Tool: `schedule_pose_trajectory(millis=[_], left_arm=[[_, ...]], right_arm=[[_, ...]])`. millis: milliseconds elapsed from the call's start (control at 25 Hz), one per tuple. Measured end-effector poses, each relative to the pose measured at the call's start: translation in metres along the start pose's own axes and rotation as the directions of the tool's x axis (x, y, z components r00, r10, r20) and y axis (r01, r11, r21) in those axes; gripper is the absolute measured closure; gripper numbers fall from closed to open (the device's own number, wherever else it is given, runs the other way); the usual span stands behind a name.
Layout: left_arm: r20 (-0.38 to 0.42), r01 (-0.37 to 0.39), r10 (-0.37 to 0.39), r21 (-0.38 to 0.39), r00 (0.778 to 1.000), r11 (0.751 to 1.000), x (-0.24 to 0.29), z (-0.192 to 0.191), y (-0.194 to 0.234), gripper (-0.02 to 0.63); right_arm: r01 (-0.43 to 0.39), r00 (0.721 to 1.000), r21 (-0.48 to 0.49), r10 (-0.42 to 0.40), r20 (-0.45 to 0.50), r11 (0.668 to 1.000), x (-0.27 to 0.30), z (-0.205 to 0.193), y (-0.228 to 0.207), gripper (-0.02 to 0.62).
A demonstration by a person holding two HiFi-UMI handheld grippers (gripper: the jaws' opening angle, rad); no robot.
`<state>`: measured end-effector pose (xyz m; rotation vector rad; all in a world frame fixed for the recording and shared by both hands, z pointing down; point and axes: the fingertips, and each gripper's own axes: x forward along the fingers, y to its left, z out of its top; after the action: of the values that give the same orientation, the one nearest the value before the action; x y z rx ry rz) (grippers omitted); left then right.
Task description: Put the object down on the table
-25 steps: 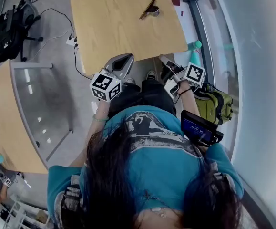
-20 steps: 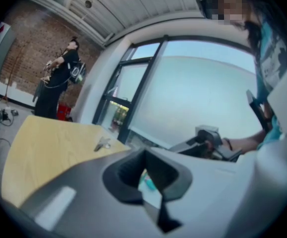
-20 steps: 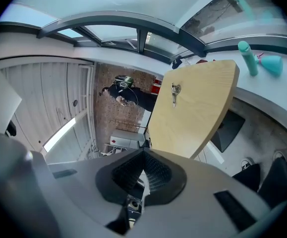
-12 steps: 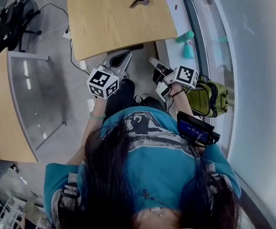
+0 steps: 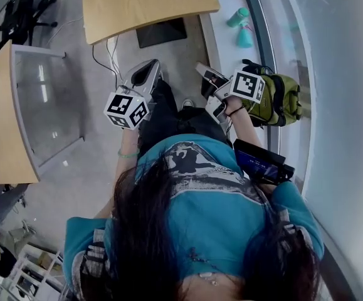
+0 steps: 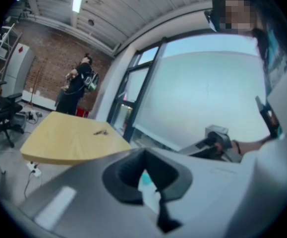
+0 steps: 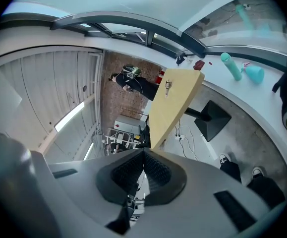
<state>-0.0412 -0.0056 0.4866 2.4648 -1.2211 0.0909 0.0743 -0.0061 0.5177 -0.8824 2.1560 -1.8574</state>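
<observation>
So from where we stand, the put-down looks done. Starting on the left: the left gripper [image 5: 151, 69] is held out in front of us over the floor, well short of the tabletop [image 5: 143, 5]. Its jaws are pressed together with nothing in them.

The object [image 6: 99, 132], a small dark thing we can't really identify at this size, lies flat on the tabletop by itself. It's toward the far edge on the window side, and only the two gripper views catch it. The head view cuts off that part of the tabletop.

Over on the right it's the same story: the right gripper [image 5: 201, 69] has its jaws squeezed together and empty, and it's rolled on its side, so the tabletop looks upended in its view. Past it, a green backpack [image 5: 281, 99] sits by the window and two teal bottles [image 5: 239, 27] are on the sill.

If we want this step clean, our take is to leave the object where it is. It's well in from the edges, so we'd guess it won't slide off. We'd keep both sets of jaws closed and both grippers at this height, and watch that right elbow near the backpack.
</observation>
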Motion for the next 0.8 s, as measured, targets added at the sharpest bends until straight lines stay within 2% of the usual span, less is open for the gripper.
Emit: schedule_pose_trajectory(millis=[120, 280, 640, 800], left_arm=[[-0.013, -0.014, 0.015, 0.004, 1.000, 1.000, -0.019, -0.011, -0.020, 0.603], [0.002, -0.028, 0.028, 0.022, 1.000, 0.999, -0.025, -0.009, -0.024, 0.603], [-0.041, 0.034, -0.032, 0.042, 0.999, 0.999, -0.014, -0.024, -0.047, 0.603], [-0.027, 0.037, -0.036, 0.059, 0.999, 0.998, -0.044, -0.020, -0.050, 0.603]], right_arm=[[-0.014, 0.999, 0.007, 0.015, -0.032, 1.000, -0.009, -0.022, 0.000, 0.581], [-0.037, 0.997, -0.010, 0.036, -0.070, 0.999, -0.001, -0.032, 0.000, 0.581], [-0.039, 0.998, 0.015, 0.039, -0.052, 0.999, -0.008, -0.032, -0.010, 0.581], [-0.054, 0.998, 0.018, 0.055, -0.037, 0.998, -0.004, -0.044, 0.006, 0.581]])
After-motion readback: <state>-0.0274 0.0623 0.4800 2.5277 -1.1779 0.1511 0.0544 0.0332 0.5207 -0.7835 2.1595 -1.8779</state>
